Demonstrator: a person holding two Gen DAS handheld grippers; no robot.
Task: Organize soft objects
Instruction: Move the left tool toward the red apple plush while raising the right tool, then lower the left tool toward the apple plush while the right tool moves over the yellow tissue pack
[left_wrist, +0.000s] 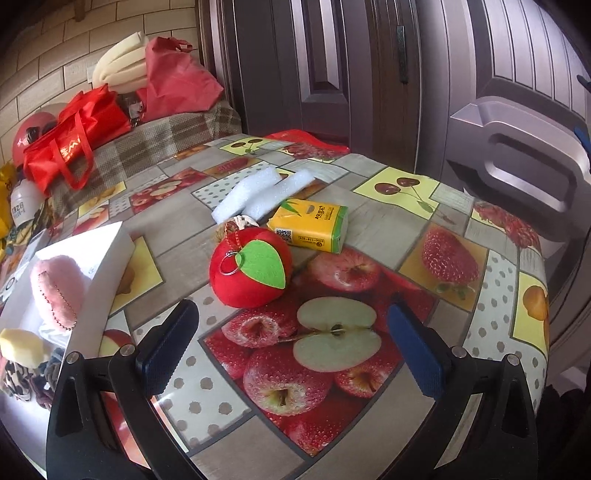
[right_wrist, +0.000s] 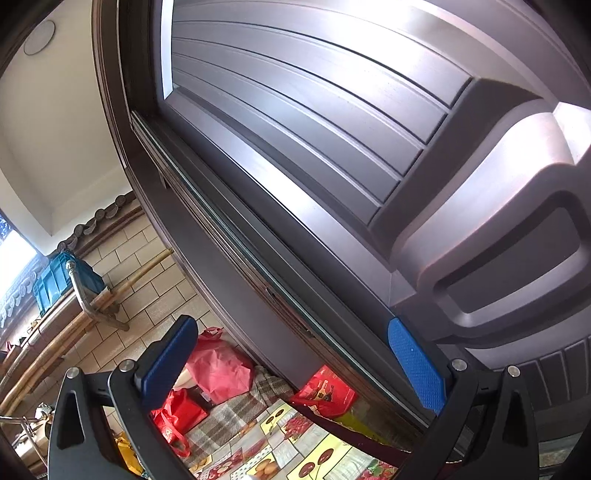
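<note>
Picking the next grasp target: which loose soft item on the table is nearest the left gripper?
The red plush apple, just ahead of the open left gripper. The tissue pack and white foam blocks lie farther back.

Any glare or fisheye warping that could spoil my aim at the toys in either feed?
Left wrist view: sharp and evenly lit; the red plush apple with a green felt leaf is clear, the glossy fruit-print tablecloth only faintly sheened, edges bowed. Right wrist view: tilted up at the grey metal door, blown-out glare along its top; no toys visible.
</note>
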